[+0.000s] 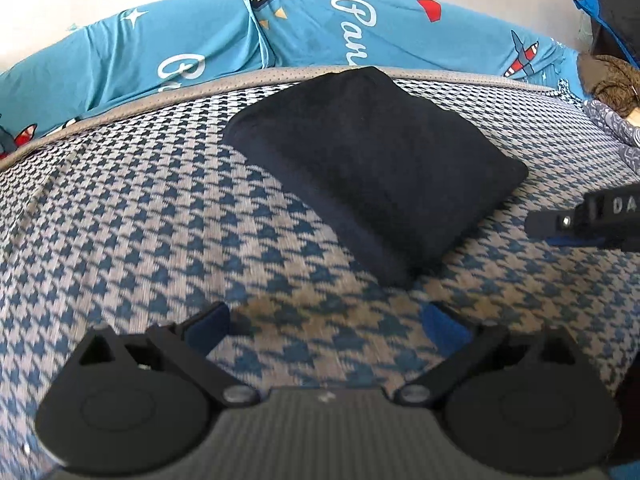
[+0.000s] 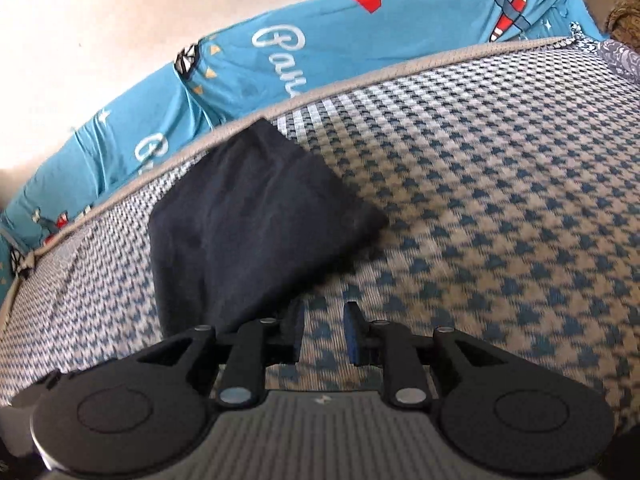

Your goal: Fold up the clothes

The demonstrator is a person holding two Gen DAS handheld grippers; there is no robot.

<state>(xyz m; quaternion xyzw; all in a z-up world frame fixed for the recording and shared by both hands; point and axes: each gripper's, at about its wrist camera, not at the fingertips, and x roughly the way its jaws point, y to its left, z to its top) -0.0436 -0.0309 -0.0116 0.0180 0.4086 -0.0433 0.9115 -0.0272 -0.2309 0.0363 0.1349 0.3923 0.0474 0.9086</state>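
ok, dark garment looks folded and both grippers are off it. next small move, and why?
Probably draw both grippers back and go for the next piece. The dark folded garment lies as a compact rectangle on the houndstooth mat. The left gripper is wide open and the right gripper is partly open beside its near corner; neither holds cloth. Other fabric shows at the far right edge.

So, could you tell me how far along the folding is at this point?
Done, it seems: the dark garment lies as a compact folded rectangle on the houndstooth mat. In hand: nothing; the left gripper is wide open and the right gripper slightly open, both empty, beside the bundle. Left: perhaps moving it aside; no other unfolded clothes are clearly visible.
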